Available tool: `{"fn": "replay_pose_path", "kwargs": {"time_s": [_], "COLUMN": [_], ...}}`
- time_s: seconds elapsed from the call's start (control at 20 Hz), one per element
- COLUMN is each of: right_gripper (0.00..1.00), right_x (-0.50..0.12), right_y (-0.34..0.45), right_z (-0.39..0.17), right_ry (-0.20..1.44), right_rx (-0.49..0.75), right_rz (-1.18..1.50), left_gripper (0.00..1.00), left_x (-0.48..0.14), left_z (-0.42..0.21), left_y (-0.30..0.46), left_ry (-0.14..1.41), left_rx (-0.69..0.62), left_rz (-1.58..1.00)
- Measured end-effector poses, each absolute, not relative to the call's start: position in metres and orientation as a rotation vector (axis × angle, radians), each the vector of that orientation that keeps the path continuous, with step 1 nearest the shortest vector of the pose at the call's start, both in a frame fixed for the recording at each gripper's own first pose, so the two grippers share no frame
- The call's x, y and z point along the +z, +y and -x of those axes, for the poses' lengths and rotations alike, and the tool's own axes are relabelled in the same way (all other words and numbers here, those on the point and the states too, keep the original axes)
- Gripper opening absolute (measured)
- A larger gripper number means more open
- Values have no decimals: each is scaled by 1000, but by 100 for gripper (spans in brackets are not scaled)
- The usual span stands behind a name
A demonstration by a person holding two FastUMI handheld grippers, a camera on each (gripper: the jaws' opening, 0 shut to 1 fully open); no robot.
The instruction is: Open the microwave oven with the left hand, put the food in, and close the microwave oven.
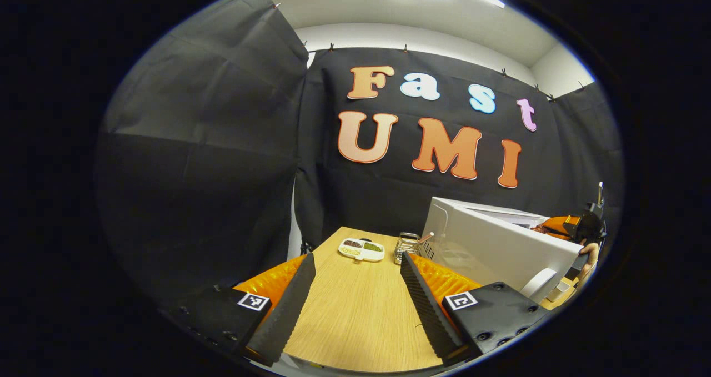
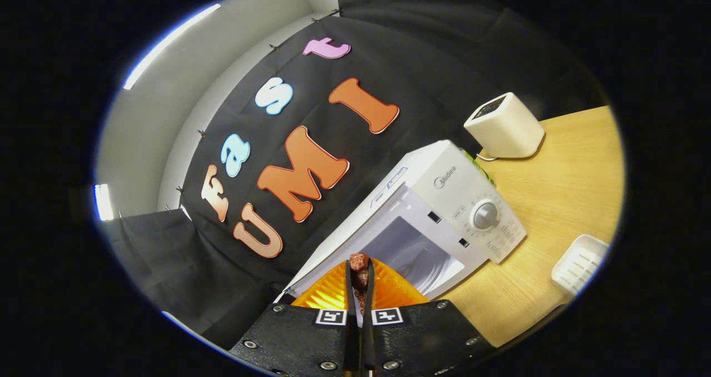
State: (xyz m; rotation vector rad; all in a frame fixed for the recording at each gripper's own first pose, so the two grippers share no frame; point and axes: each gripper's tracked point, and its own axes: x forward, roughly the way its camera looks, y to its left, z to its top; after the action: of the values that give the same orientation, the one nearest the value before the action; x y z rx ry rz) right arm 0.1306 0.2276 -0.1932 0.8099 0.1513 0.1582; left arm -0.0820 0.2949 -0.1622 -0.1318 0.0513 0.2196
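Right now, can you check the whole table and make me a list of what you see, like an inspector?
Surface: wooden table, bare in front of the left gripper.
Job's things: microwave with door open; food, a reddish-brown piece, pinched at the cavity mouth.
Clutter: divided dish with three fillings; wire holder; white box; white tray.
Grippers: left gripper open, holding nothing; right gripper shut on the food.
Cables: a thin cord at the white box's base; where it leads cannot be told.
Surroundings: black cloth wall, white ceiling with light strips.
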Motion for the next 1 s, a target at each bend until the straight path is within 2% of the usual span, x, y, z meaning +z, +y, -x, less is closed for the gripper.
{"fn": "replay_pose_path", "kwargs": {"time_s": [0.05, 0.1, 0.5, 0.75, 0.8, 1.0], "right_gripper": [2, 2, 2, 2, 4, 18], "right_x": [-198, -204, -251, -295, -294, -299], "right_y": [236, 245, 288, 305, 306, 281], "right_z": [-139, -149, -234, -255, -252, -257], "right_ry": [154, 158, 156, 225, 237, 240], "right_rx": [152, 147, 75, 68, 63, -27], "right_rz": [-813, -818, -854, -872, -869, -739], "left_gripper": [100, 97, 97, 98, 98, 99], "left_x": [-162, -164, -193, -204, -205, -204], "left_z": [82, 82, 69, 65, 64, 60], "left_y": [301, 306, 332, 339, 338, 327], "left_ry": [49, 49, 100, 121, 124, 129], "left_rx": [229, 237, 267, 289, 288, 265], "left_rz": [133, 135, 173, 162, 157, 160]}}
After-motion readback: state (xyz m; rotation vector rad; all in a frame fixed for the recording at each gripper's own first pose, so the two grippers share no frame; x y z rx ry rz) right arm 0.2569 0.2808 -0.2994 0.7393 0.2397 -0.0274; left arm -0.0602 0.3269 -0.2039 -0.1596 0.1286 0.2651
